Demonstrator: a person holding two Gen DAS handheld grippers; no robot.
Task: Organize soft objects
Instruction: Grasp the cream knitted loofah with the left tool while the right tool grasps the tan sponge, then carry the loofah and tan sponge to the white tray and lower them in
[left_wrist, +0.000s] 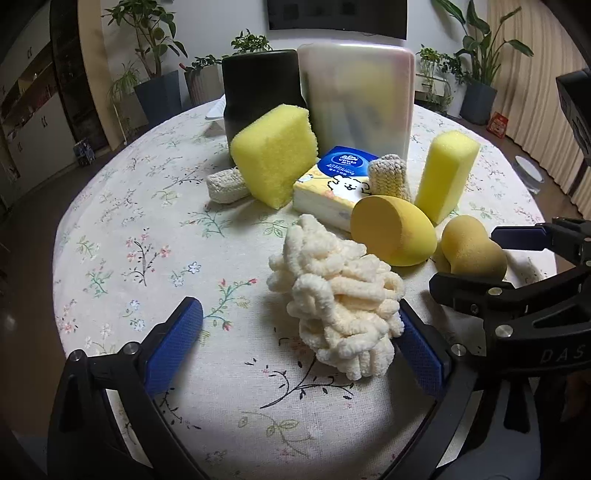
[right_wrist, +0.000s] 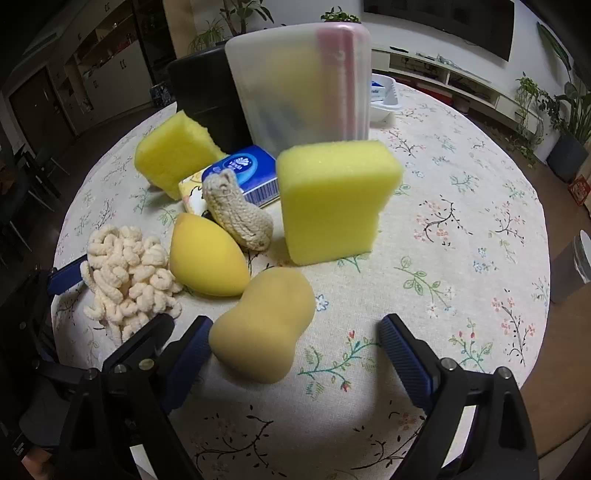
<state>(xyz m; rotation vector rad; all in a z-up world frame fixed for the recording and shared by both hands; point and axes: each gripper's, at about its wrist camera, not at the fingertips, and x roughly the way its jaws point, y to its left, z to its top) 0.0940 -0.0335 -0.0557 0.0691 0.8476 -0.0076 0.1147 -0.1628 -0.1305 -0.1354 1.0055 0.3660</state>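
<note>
A cream chenille bundle (left_wrist: 332, 295) lies on the floral tablecloth between the blue pads of my left gripper (left_wrist: 301, 345), which is open; the bundle rests against the right pad. A tan gourd-shaped sponge (right_wrist: 262, 328) lies between the fingers of my right gripper (right_wrist: 297, 350), close to the left pad, and the jaws stand wide open. A yellow egg-shaped sponge (right_wrist: 207, 254) sits beside it. Behind are two yellow sponge blocks (right_wrist: 332, 199) (right_wrist: 173, 151), a blue tissue pack (right_wrist: 240, 173) and a knitted piece (right_wrist: 240, 214).
A translucent plastic box (right_wrist: 303, 81) and a black container (left_wrist: 258, 85) stand upright at the back of the round table (right_wrist: 461, 258). A second knitted piece (left_wrist: 225, 188) lies left of the sponge block. A white dish (right_wrist: 384, 99) sits behind the box.
</note>
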